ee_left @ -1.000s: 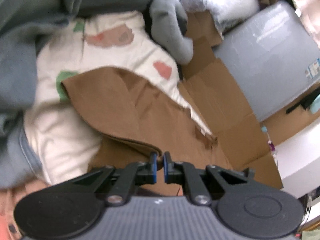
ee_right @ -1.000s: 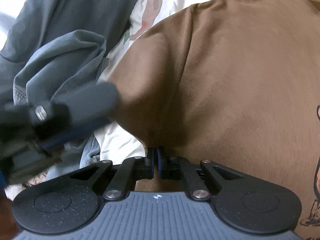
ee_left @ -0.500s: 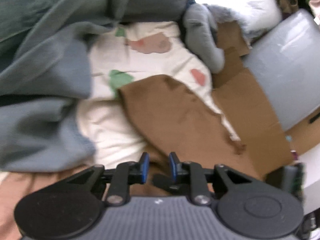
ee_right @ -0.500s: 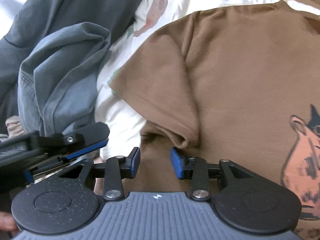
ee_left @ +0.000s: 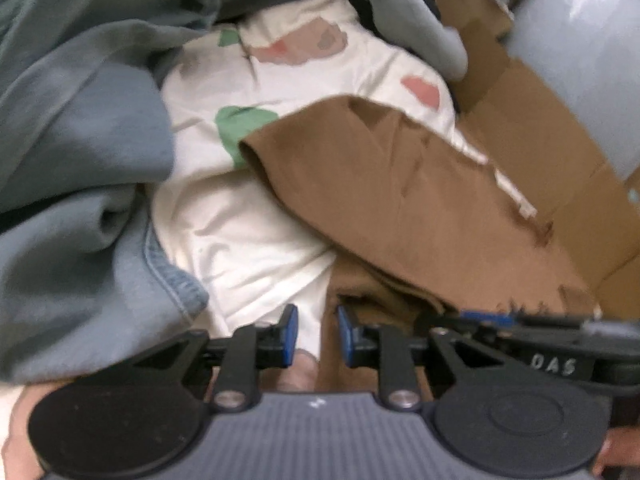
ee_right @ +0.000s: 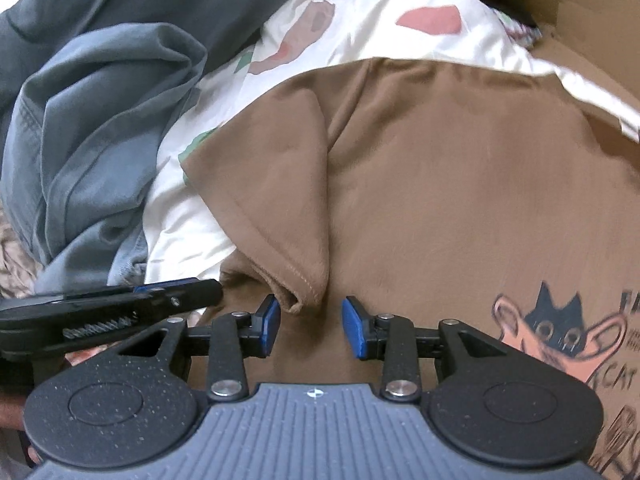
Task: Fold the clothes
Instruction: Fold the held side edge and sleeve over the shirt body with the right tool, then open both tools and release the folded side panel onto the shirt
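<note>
A brown T-shirt [ee_right: 460,184] with a cat print [ee_right: 560,332] lies spread on a white patterned sheet [ee_right: 400,36]. Its sleeve [ee_right: 280,200] is folded in over the body. The sleeve hem sits just ahead of my right gripper [ee_right: 312,326], which is open with its pads touching no cloth. My left gripper [ee_left: 317,332] is open too, over the edge where the brown T-shirt [ee_left: 400,200] meets the white sheet [ee_left: 248,232]. Each gripper shows in the other's view: the left gripper [ee_right: 120,304] low on the left, the right gripper [ee_left: 520,328] low on the right.
Crumpled blue-grey garments [ee_left: 80,168] are heaped left of the sheet, and the same blue-grey garments [ee_right: 100,140] fill the left of the right wrist view. Flattened cardboard [ee_left: 540,140] lies to the right, with a pale grey bin [ee_left: 580,60] beyond it.
Both grippers were shut on brown cloth a second ago and have since opened and let it go. The sleeve now lies folded over the shirt. The right gripper has pulled back and up.
</note>
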Tool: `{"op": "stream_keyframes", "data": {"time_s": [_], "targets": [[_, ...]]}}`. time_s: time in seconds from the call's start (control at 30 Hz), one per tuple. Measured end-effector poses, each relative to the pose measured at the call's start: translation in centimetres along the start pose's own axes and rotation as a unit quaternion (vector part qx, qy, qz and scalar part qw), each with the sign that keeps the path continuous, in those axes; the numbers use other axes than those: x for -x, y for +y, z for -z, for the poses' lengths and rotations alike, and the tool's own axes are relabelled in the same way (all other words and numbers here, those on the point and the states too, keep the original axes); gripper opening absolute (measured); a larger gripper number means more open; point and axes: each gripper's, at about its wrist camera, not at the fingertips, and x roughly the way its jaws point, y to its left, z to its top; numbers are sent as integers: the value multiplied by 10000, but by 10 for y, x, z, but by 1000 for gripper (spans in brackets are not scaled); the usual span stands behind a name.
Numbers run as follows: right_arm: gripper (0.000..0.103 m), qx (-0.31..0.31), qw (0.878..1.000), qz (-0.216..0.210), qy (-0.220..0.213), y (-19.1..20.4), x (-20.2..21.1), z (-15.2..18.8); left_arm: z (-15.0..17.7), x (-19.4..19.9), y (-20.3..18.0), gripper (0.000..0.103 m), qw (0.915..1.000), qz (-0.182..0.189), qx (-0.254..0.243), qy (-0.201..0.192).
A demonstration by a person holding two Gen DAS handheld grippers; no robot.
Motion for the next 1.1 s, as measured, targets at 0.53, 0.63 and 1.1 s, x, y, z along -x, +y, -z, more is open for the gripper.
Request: {"op": "stream_keyframes", "data": {"time_s": [0.53, 0.63, 1.1], "targets": [[6, -178, 9993, 64, -314, -6, 18, -2, -5, -10, -15, 6, 9984, -360, -445, 31], [6, -239, 9994, 76, -217, -7, 12, 4, -6, -13, -15, 6, 9985, -373, -408, 64], [30, 238, 9993, 169, 222, -11, 18, 24, -25, 20, -3, 28, 9991, -238, -313, -166]]}}
